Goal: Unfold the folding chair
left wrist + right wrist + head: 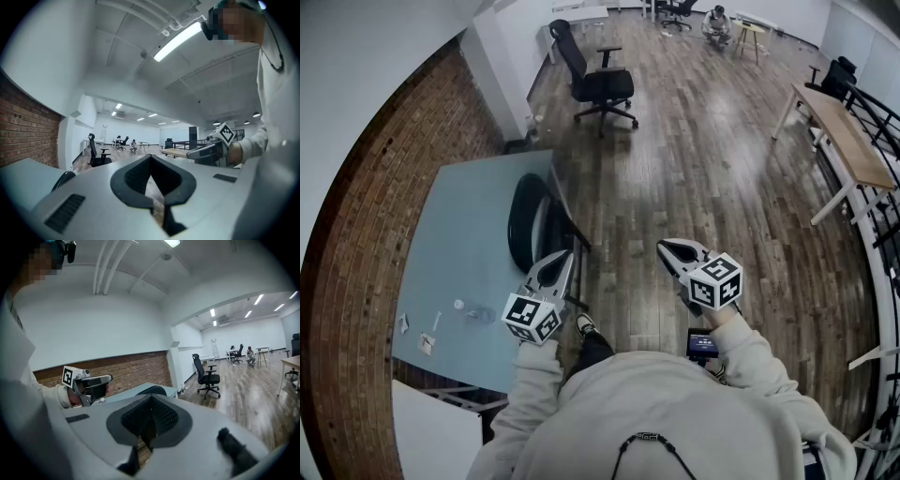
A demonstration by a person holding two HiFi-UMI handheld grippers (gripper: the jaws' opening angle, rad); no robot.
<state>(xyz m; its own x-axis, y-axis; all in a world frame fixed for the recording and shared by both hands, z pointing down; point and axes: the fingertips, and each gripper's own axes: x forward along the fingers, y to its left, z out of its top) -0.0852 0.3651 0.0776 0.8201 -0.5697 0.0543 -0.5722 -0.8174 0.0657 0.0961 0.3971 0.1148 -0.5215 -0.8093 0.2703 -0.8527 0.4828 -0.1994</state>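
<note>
The black folding chair (pixel 528 221) stands folded flat, leaning against the right edge of the light blue table (pixel 464 244). My left gripper (pixel 555 270) is held just in front of the chair's lower end, apart from it, with its jaws shut and nothing between them. My right gripper (pixel 668 249) hovers over the wood floor to the chair's right, also shut and empty. In the left gripper view the jaws (pixel 150 165) are closed, and the chair's rounded edge (pixel 63 180) shows at lower left. From the right gripper (pixel 149 403), the chair's back (pixel 153 390) peeks above the jaws.
A black office chair (pixel 602 86) stands on the floor beyond the table. A long wooden table (pixel 846 142) and a railing (pixel 883 122) run along the right side. Small items (pixel 472 313) lie on the blue table. A brick wall (pixel 366 234) is at left. A person (pixel 717 23) sits far off.
</note>
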